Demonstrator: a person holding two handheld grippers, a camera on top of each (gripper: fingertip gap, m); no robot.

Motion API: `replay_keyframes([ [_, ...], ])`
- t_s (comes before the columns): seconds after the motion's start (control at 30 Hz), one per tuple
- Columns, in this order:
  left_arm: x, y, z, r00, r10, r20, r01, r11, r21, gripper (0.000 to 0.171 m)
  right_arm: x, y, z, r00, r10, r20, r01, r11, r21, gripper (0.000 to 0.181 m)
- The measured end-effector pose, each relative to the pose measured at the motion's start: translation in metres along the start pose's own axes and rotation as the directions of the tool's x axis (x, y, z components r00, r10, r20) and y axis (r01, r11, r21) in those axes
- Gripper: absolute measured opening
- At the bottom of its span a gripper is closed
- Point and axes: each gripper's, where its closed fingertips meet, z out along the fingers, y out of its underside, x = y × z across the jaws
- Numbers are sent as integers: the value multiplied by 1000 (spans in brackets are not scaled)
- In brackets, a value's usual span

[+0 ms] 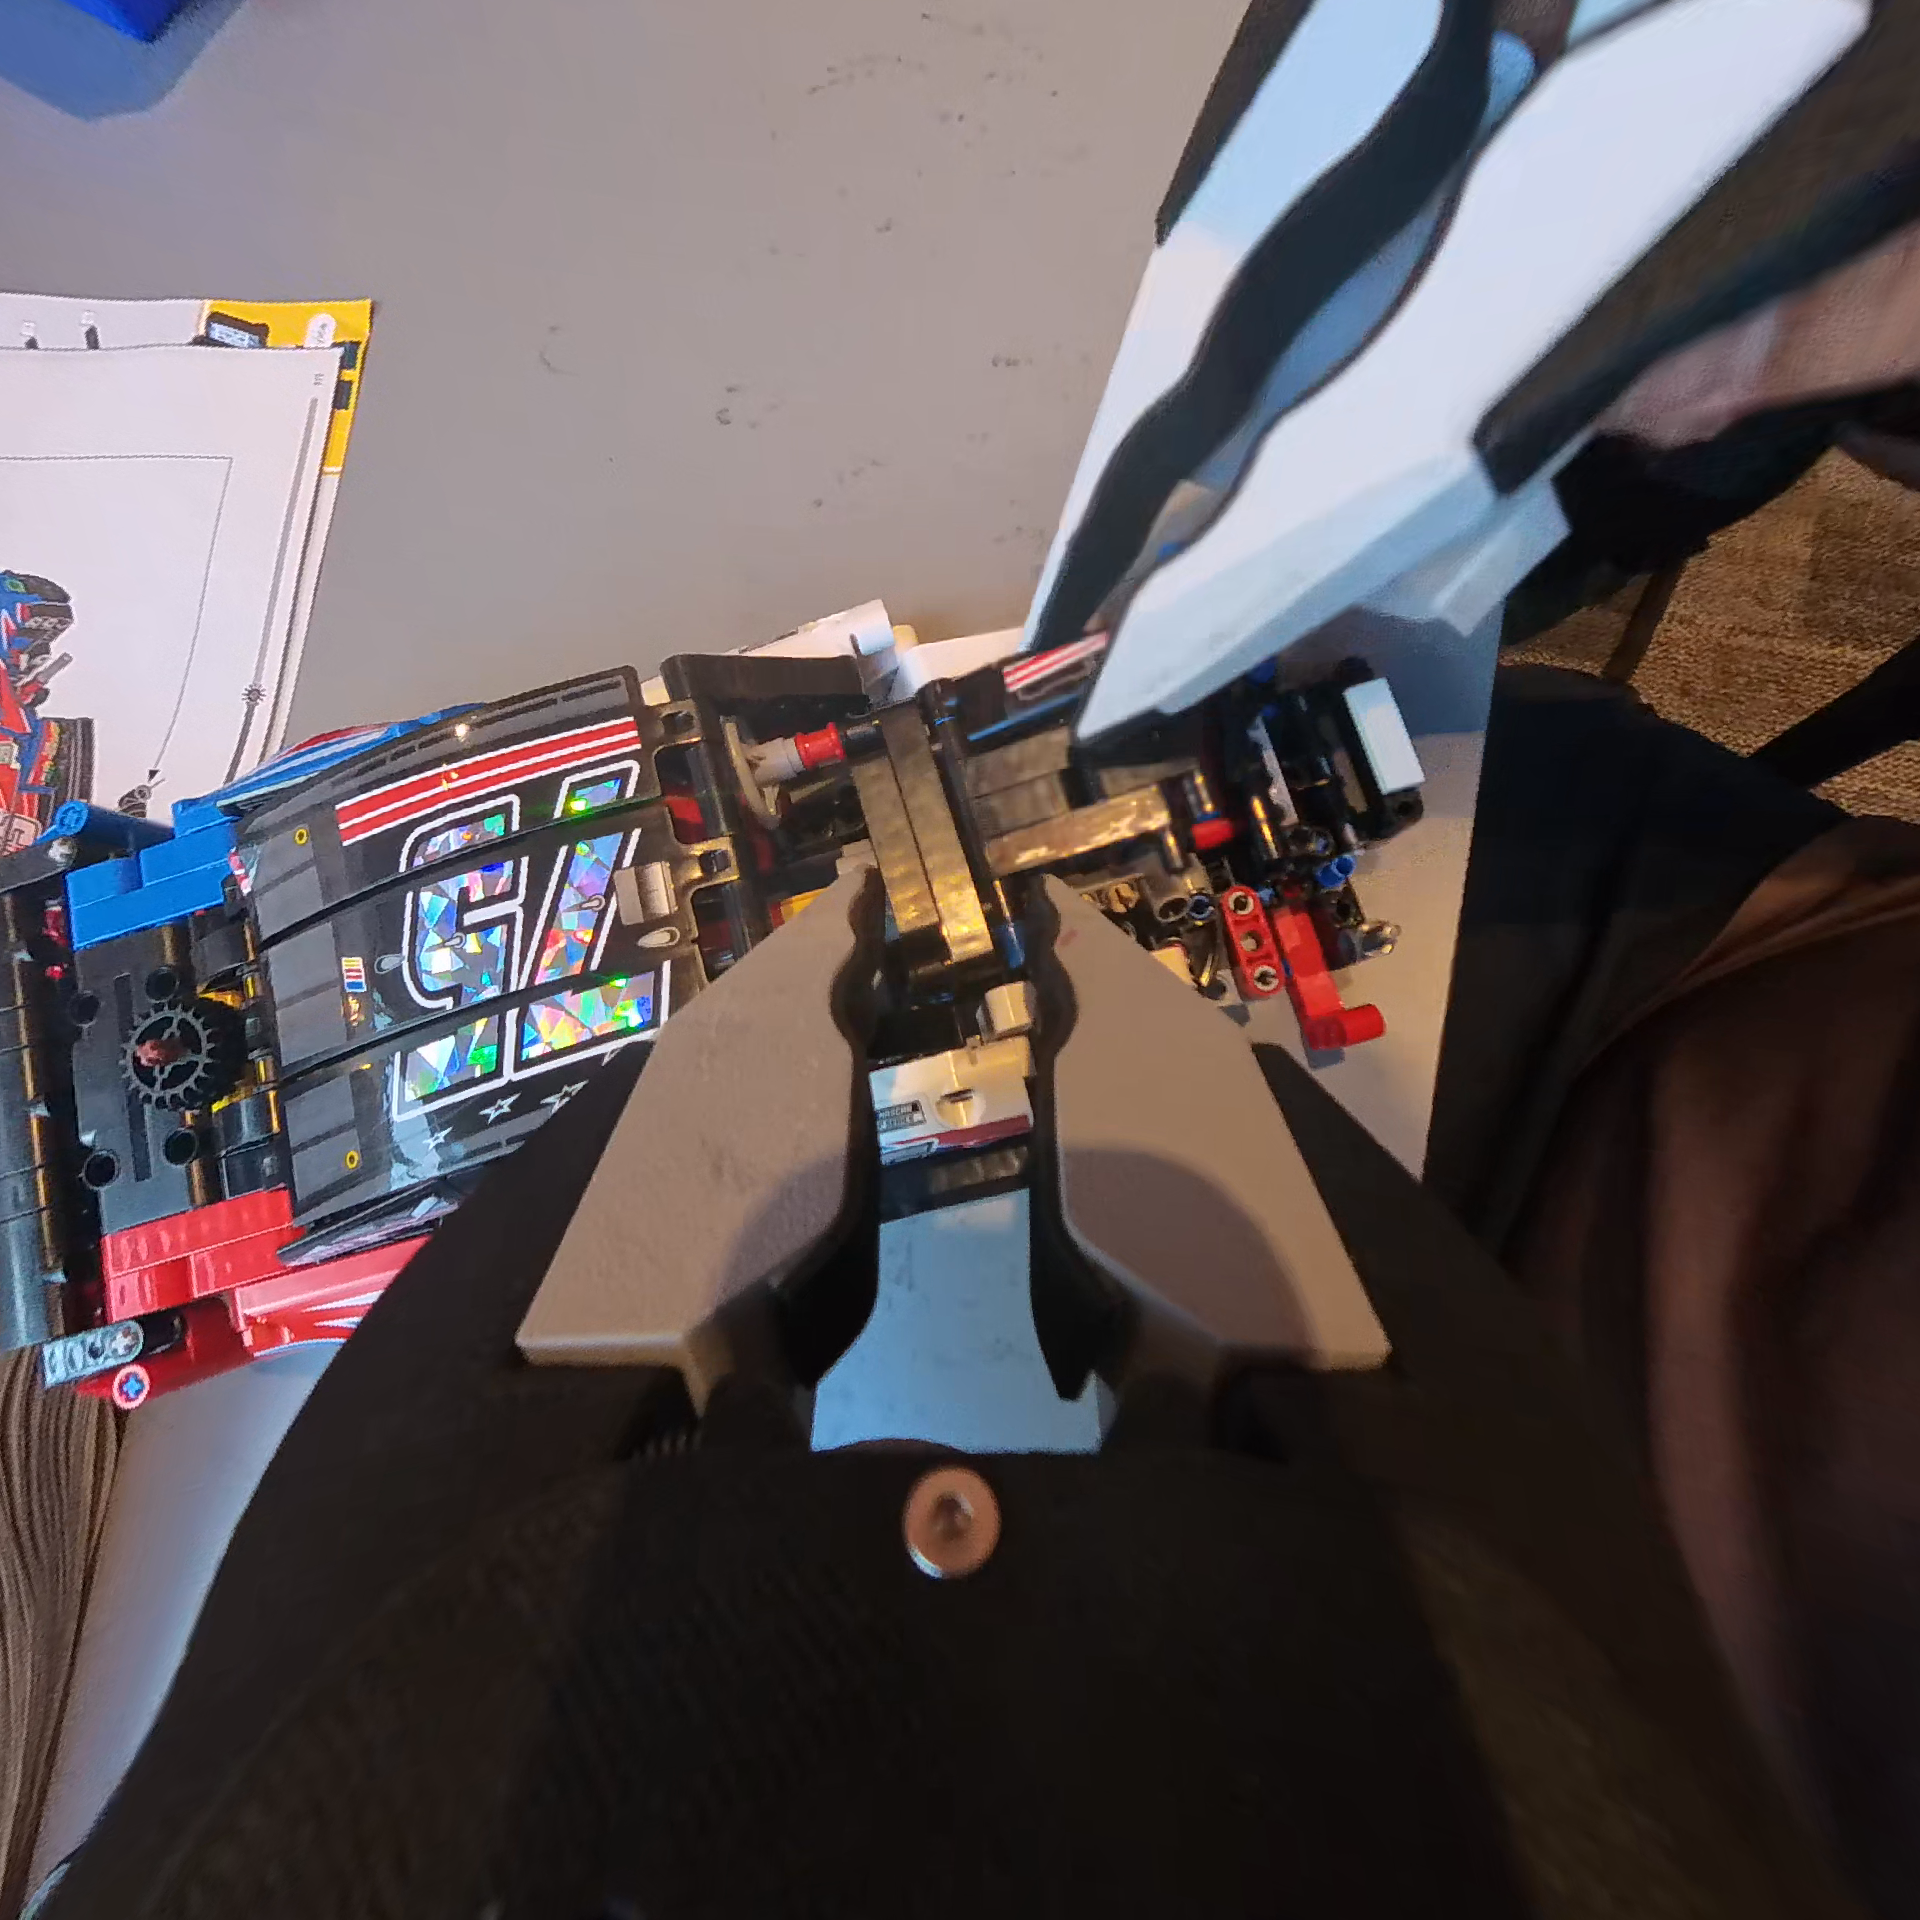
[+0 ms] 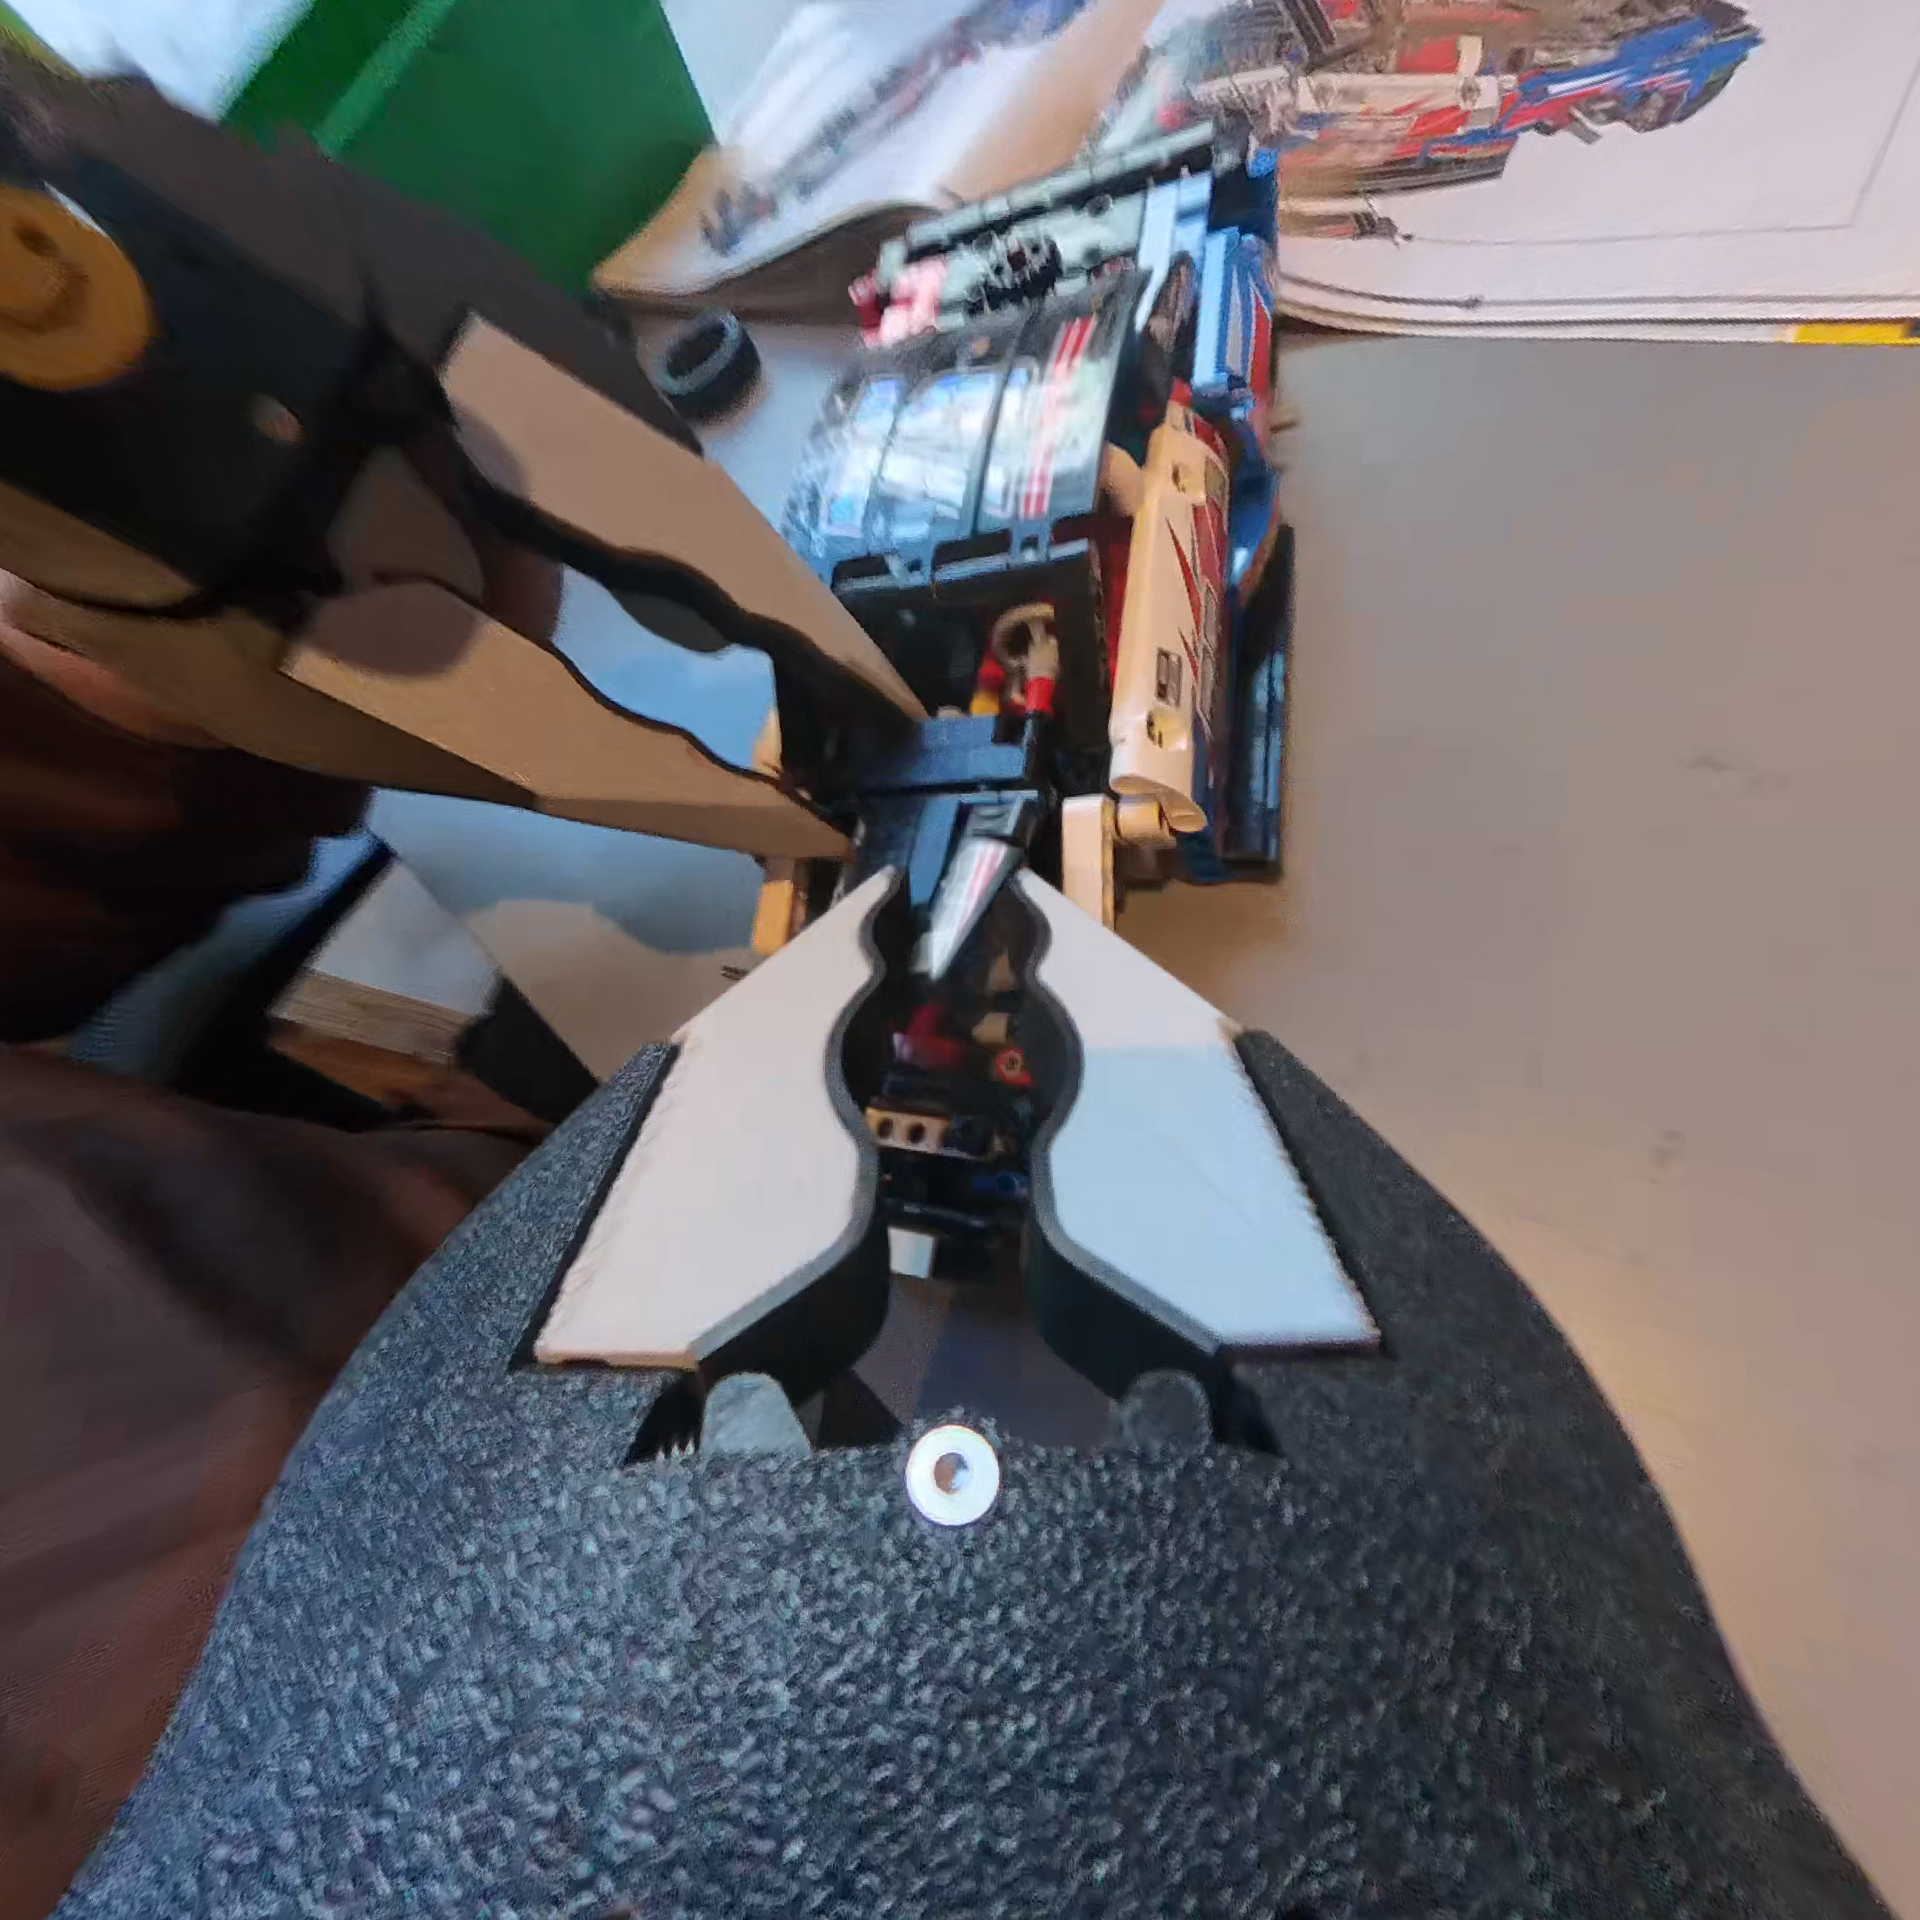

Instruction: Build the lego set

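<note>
The lego car (image 1: pixel 468 935) lies on the grey table, with a black roof bearing a shiny sticker, blue and red body parts, and an open frame at its rear. My left gripper (image 1: pixel 956 904) is shut on a black beam block (image 1: pixel 925 831) of that frame. It also shows in the right wrist view (image 2: pixel 883 779). My right gripper (image 2: pixel 956 888) is shut on a black wedge panel with red and white stripes (image 2: pixel 961 904) at the rear of the car (image 2: pixel 987 447). In the left wrist view the right gripper (image 1: pixel 1060 670) comes in from the upper right.
An open instruction booklet (image 1: pixel 135 540) lies left of the car and also shows in the right wrist view (image 2: pixel 1558 208). A loose black tyre (image 2: pixel 707 364) and a green box (image 2: pixel 499 114) sit beyond the left gripper. The table edge (image 1: pixel 1455 935) runs close on the right. The tips of both grippers are at nearly the same place.
</note>
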Motion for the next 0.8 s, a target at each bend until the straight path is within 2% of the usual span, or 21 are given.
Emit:
replay_keyframes([
  [0.1,1,0,0,1000,6,2,-6,1000,2,24,-1,-8,-2,997,54,56,-54,999,-1,19],
  [0.23,0,-1,1,1000,0,2,0,1000,5,24,8,-14,1,1000,29,8,-29,1000,12,9],
  [0.4,0,-1,1,1000,-5,5,5,1000,16,24,6,-7,-6,989,107,98,-110,994,24,12],
  [0.6,1,-1,0,1000,2,15,-2,1000,28,25,-2,4,-18,979,108,174,-112,994,11,14],
  [0.7,3,-9,-8,1000,0,15,-1,998,71,25,-7,10,-16,977,102,189,-101,995,-11,15],
  [0.8,17,-20,-15,999,34,-37,-29,994,110,25,-8,9,-14,977,89,193,-90,996,-4,12],
])
